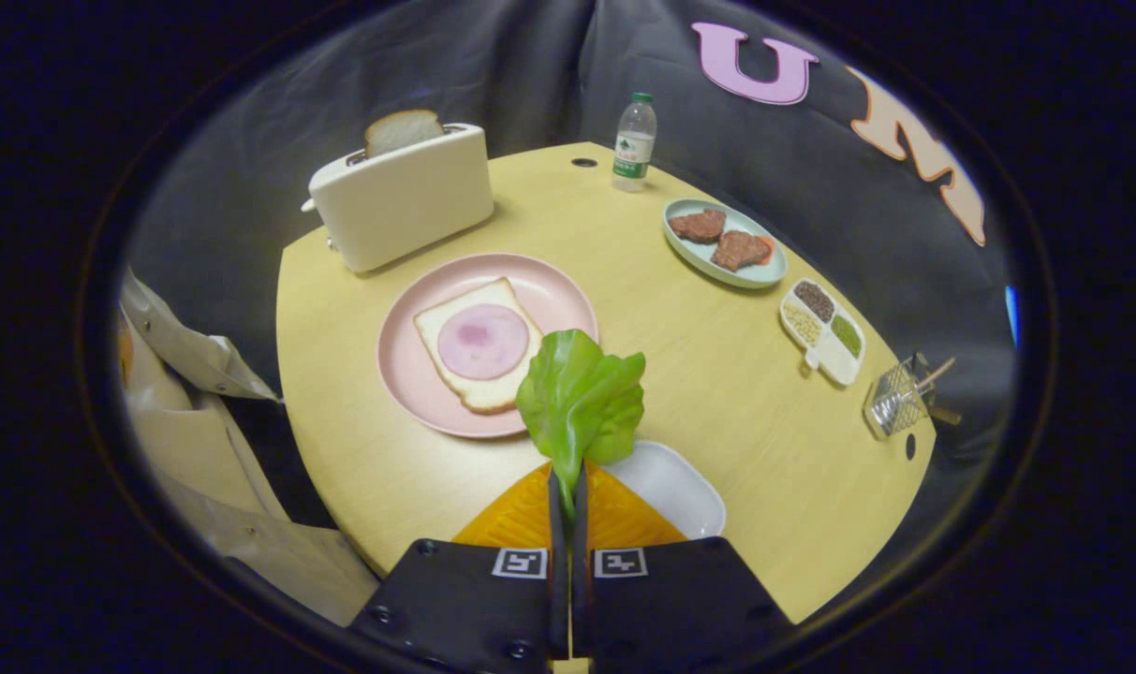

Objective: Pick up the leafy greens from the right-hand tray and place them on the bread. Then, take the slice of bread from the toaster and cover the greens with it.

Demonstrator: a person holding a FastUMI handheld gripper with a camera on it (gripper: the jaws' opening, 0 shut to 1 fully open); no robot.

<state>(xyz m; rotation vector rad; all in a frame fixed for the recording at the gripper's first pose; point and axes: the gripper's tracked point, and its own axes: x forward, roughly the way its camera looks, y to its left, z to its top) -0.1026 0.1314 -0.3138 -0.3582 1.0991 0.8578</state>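
Gripping leafy greens (582, 398) betw. tongs (568, 487), just short of bread (479, 344).

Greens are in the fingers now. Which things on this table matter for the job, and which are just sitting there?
Job: leafy greens, gripped by the gripper; bread with ham on pink plate; toaster with bread slice; white tray.
Idle: water bottle, meat plate, divided dish, wire basket.

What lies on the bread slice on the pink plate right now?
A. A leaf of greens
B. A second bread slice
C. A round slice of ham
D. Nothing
C: a round ham slice tops the bread; the leafy greens are pinched in the tongs.
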